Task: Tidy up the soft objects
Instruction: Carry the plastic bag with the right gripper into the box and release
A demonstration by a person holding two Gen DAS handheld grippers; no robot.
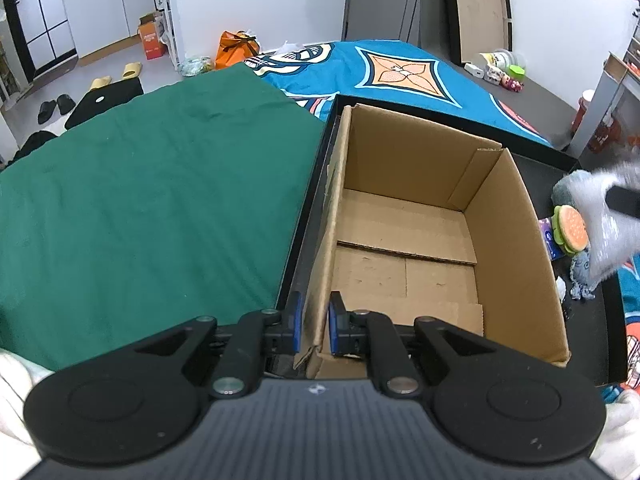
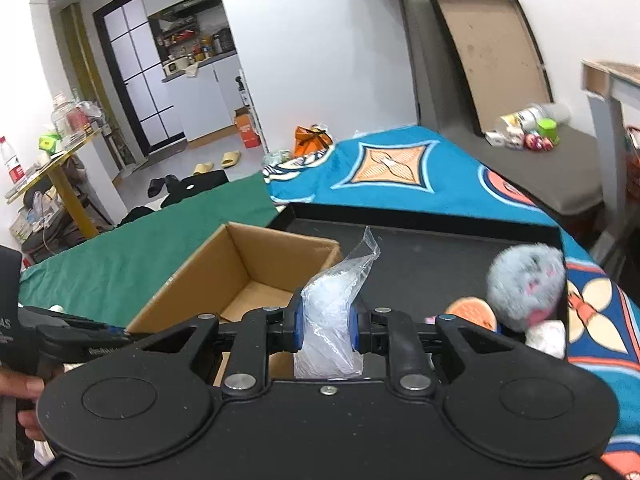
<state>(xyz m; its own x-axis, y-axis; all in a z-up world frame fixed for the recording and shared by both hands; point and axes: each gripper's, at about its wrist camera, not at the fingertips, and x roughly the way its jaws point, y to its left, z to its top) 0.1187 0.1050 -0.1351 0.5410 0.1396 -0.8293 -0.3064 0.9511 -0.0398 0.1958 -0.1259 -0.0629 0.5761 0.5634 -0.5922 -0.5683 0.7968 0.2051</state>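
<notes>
The plastic bag [image 2: 330,320] of soft white stuff is pinched in my right gripper [image 2: 325,326], the blue pads pressing its sides in. It stands with its long axis roughly upright, the loose clear top poking up past the fingers and the fat bottom hanging below them. In the left camera the same bag [image 1: 608,232] shows as a pale blur at the right edge, clear of the box.

The cardboard box [image 2: 240,276] is where I judge it belongs. From my right tool it lies forward and to the left, with its near right corner just behind the bag. The box is open and I can see nothing in it. So the move turns on one thing: the bag has to go left and over the right wall of the box [image 1: 516,240] before I let go.

My left gripper [image 1: 316,322] is nipped tight on the box's near left wall, one pad each side of the cardboard, holding it steady.

Further right, on the black tray [image 2: 432,256], wait a fluffy grey plush [image 2: 526,286] and a burger toy [image 1: 570,230], near my right hand. The green sheet [image 1: 140,184] and blue blanket [image 2: 400,168] lie beyond.
</notes>
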